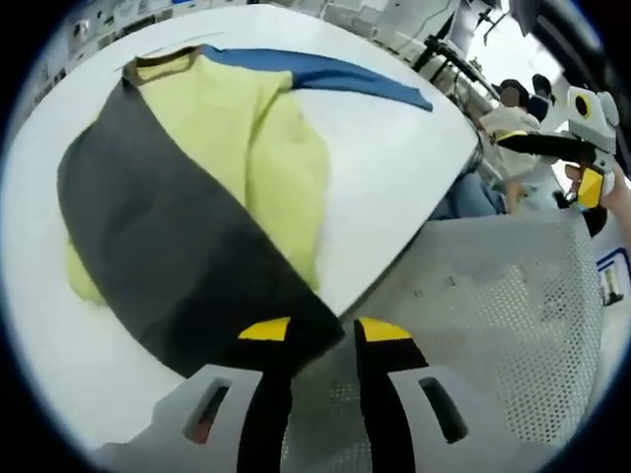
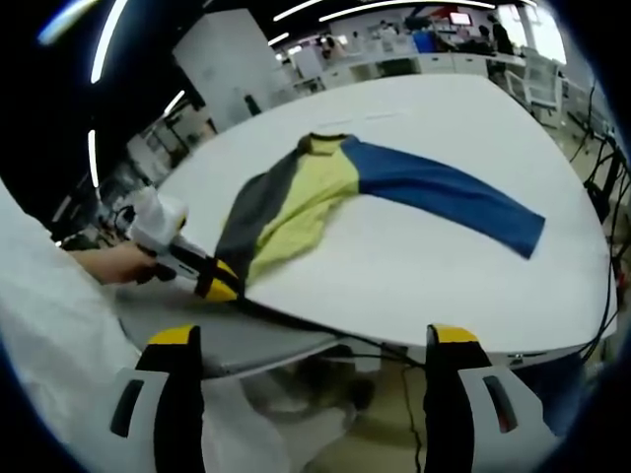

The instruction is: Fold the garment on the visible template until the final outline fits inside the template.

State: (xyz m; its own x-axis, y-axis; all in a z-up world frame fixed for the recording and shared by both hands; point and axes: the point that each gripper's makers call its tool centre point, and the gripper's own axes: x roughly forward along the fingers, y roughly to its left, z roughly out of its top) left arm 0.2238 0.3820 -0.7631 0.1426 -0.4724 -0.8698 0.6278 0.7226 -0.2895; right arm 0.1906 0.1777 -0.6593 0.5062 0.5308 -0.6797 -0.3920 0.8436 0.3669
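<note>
My left gripper (image 1: 320, 340) camera sits low and very close at the near edge of the white table (image 1: 394, 187), looking across the garment (image 1: 197, 197) toward the far edge. My right gripper (image 2: 311, 345) camera hangs back off that same edge, farther out and higher, facing the far side of the room, taking in nearly the whole table (image 2: 444, 256). Both views share the garment (image 2: 325, 192) and the tabletop; my right view also catches the left gripper (image 2: 212, 276) at the near edge.

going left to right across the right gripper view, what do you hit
person's hand → left gripper at the table edge → dark grey panel of the garment → yellow panel → blue sleeve → bare white table
</note>
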